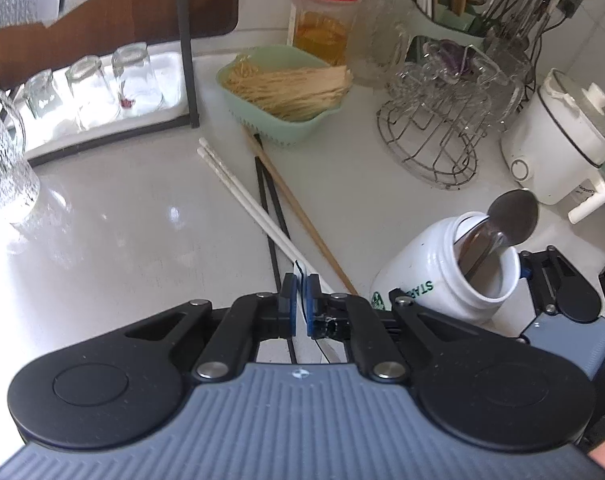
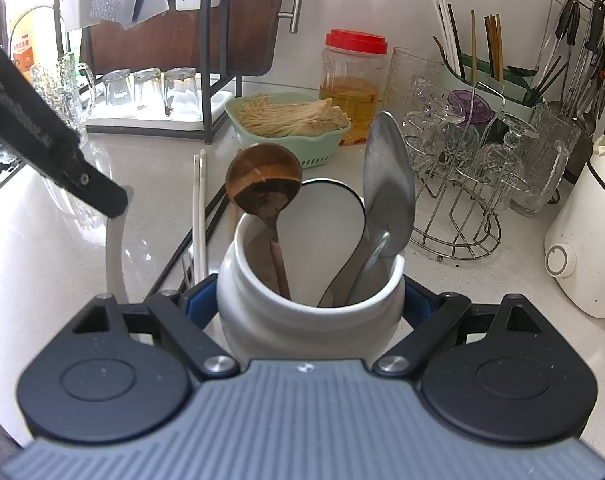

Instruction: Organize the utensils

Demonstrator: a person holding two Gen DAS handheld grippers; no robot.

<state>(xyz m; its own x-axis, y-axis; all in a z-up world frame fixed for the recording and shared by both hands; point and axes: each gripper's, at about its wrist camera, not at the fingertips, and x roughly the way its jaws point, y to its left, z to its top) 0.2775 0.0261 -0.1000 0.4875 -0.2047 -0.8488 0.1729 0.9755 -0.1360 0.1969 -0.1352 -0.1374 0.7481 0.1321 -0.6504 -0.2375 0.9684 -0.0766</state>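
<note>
My left gripper (image 1: 301, 300) is shut on a pair of white chopsticks (image 1: 238, 182) that lie on the grey counter and point away. Beside them lie two black chopsticks (image 1: 272, 216) and a brown wooden chopstick (image 1: 298, 210). My right gripper (image 2: 308, 300) is shut on a white Starbucks jar (image 2: 286, 320), one finger on each side. The jar (image 1: 442, 276) holds a wooden spoon (image 2: 264, 178), a white spoon (image 2: 322, 224) and a metal spoon (image 2: 388, 184). The white chopsticks (image 2: 199, 216) also show left of the jar.
A green basket of enoki mushrooms (image 1: 286, 92) sits beyond the chopsticks. A red-lidded jar (image 1: 324, 16), a wire rack of glasses (image 1: 450, 112), a green utensil holder with chopsticks (image 2: 482, 72) and a white cooker (image 1: 562, 140) stand at the right. Upturned glasses on a tray (image 1: 98, 88) stand left.
</note>
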